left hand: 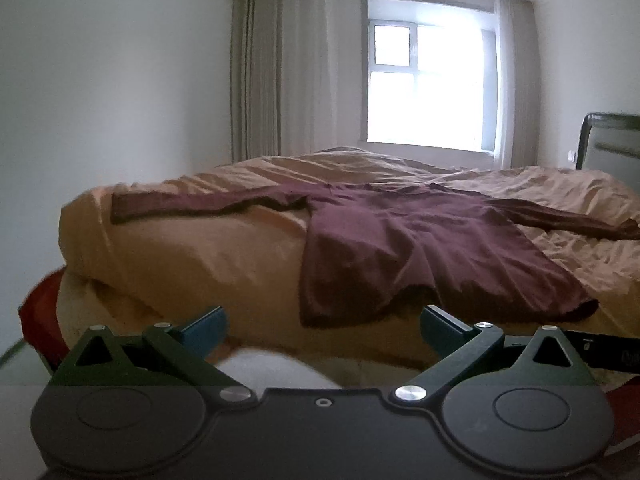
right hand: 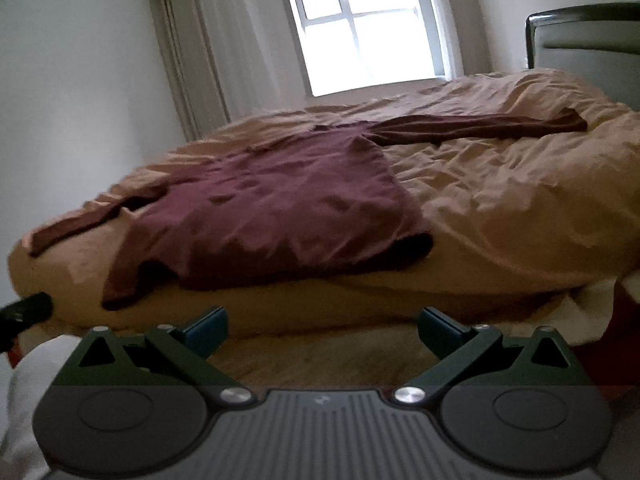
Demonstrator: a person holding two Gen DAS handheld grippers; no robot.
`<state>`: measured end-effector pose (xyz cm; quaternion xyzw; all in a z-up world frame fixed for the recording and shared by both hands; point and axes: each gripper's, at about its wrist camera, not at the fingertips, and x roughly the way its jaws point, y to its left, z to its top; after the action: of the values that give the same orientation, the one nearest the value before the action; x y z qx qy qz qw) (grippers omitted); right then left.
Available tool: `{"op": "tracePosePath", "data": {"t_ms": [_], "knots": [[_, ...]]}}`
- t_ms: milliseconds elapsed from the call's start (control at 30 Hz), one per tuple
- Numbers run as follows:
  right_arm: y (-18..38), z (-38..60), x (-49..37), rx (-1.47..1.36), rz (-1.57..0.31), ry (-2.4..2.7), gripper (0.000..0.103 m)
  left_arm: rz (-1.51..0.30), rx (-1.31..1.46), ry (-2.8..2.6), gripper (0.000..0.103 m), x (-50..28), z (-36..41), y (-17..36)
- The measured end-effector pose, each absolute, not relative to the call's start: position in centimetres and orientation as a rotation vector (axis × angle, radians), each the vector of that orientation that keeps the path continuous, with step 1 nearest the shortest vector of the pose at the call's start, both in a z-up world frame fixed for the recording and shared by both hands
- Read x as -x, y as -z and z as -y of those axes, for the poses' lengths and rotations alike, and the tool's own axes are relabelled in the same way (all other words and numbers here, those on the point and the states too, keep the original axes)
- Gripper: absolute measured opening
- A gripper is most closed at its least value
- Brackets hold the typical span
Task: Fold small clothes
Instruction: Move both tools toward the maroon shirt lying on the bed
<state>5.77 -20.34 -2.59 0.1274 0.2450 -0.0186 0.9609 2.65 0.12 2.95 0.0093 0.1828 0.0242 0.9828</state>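
A maroon long-sleeved shirt (left hand: pixel 408 240) lies spread flat on the bed, sleeves stretched out to both sides and its hem hanging toward the near edge. The right wrist view shows the same shirt (right hand: pixel 280 204) from further right. My left gripper (left hand: pixel 322 326) is open, low in front of the bed's near edge, just below the shirt's hem, holding nothing. My right gripper (right hand: pixel 322 326) is open too, below the hem's right corner and short of the bed, with nothing between its blue-tipped fingers (right hand: pixel 208 326).
The tan bedcover (left hand: pixel 192 248) is wrinkled and drapes over the near edge. A window (left hand: pixel 428 76) and beige curtains (left hand: pixel 272 72) stand behind the bed. A headboard (right hand: pixel 588 36) rises at the far right. Red fabric (left hand: pixel 40 320) shows low at the left.
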Motion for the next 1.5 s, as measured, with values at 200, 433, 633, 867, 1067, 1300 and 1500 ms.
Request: {"op": "tracePosePath", "data": {"t_ms": [200, 433, 633, 867, 1067, 1300, 1500], "knots": [[0.0, 21.5, -8.5, -0.243, -0.505, 0.093, 0.103, -0.416, -0.076, -0.095, 0.102, -6.3, 0.7, -6.6], [-2.5, 23.4, -12.0, -0.238, -0.485, 0.111, 0.103, -0.412, -0.084, -0.105, 0.102, -10.4, 1.8, -10.4], [-3.0, 25.6, -15.0, -0.227, -0.480, 0.145, 0.103, -0.425, -0.051, -0.106, 0.102, -14.8, 3.5, -11.7], [-2.5, 29.7, -18.9, -0.232, -0.442, 0.207, 0.103, -0.445, -0.036, -0.082, 0.102, -21.1, 6.9, -10.3], [-2.7, 34.6, -22.0, -0.250, -0.328, 0.277, 0.103, -0.463, 0.001, -0.060, 0.102, -26.5, 9.3, -8.0], [-2.3, 44.5, -27.1, -0.411, -0.402, 0.299, 0.103, -0.485, 0.058, 0.073, 0.102, -30.2, 10.3, -3.4], [-0.7, 52.0, -28.9, -0.567, -0.393, 0.409, 0.103, -0.488, 0.051, 0.157, 0.102, -31.1, 10.3, -0.6]]}}
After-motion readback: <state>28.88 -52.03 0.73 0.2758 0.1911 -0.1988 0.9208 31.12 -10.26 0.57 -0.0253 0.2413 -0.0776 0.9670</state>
